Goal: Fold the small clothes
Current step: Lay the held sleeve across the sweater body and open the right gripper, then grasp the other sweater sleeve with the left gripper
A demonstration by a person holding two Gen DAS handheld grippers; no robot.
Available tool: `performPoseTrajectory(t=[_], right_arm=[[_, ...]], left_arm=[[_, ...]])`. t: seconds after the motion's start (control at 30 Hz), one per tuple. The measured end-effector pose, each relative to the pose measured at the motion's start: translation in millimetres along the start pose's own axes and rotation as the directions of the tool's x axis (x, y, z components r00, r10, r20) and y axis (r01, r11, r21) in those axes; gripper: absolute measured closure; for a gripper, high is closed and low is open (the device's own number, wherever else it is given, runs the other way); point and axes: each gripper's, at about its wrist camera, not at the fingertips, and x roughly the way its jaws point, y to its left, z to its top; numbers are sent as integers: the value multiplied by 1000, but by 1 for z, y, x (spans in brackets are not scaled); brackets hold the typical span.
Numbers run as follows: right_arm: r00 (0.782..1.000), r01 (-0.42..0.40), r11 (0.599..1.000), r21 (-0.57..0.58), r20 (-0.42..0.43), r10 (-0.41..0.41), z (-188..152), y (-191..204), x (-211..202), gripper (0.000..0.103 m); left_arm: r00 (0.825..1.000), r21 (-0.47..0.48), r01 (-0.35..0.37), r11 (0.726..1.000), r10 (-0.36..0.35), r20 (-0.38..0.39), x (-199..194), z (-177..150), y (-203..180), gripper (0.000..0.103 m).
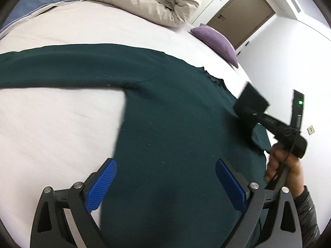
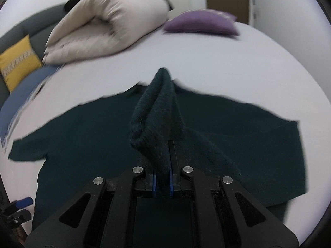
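Note:
A dark green sweater [image 1: 169, 111] lies spread on the white bed, one sleeve stretched to the left. My left gripper [image 1: 165, 177] is open, its blue pads [image 1: 99, 186] wide apart just above the sweater's lower body. My right gripper [image 2: 162, 184] is shut on a bunched fold of the sweater [image 2: 157, 115], which stands up from between its pads. The rest of the sweater [image 2: 86, 136] lies flat beyond. The right gripper's body [image 1: 266, 115] and the hand holding it show at the right of the left wrist view.
A rolled beige duvet [image 1: 149, 0] lies at the far side of the bed [image 1: 62, 124], also in the right wrist view [image 2: 107, 24]. A purple cushion [image 2: 200, 22] lies by it. A blue pillow [image 2: 22, 95] and a yellow cushion [image 2: 18, 62] are at the left.

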Motion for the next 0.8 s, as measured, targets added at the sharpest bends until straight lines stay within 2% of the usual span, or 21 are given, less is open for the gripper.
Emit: performPoseTrajectory(t=[0.17,0.2,0.27,0.33,0.4,0.43,0.47,0.6,0.7,0.73,0.8], right_arm=[[998,-19,999,-39,-62,17,-46,58,38,86],[997,-34,999,-25,-69,33,-51,59,41,75],[993,-84,996,4,-77,84,-65,66,45,40],[989,-140,989,38,-42,141,-77,64,38,30],[986,-166,986,35,1,166,-85,54,15,30],[985,-171,985,37,14,171,-98,34,-9,30],[984,-176,983,49,20,175,-94,28,-18,30],[972,-233,960,154,53,228,-114,-19,-54,30],[973,-229,947,224,88,214,-133,-58,-81,30],[973,-229,942,246,97,211,-136,-69,-82,30],[975,-215,937,275,112,191,-143,-91,-92,30]], left_arm=[[1000,-7,6,1000,-6,11,-1,5,7,5],[1000,-4,5,1000,-5,16,-2,6,6,5],[1000,1,9,1000,-9,21,-2,7,3,5],[1000,8,19,1000,-19,18,5,11,-5,5],[999,21,35,999,-36,5,17,17,-17,5],[999,28,43,999,-43,-1,23,20,-23,5],[999,36,49,998,-49,-7,30,23,-30,5],[997,90,73,993,-69,-46,68,41,-69,8],[994,121,73,990,-61,-96,110,59,-95,33],[993,126,67,990,-53,-108,121,64,-99,38],[990,138,42,990,-23,-138,145,74,-107,41]])
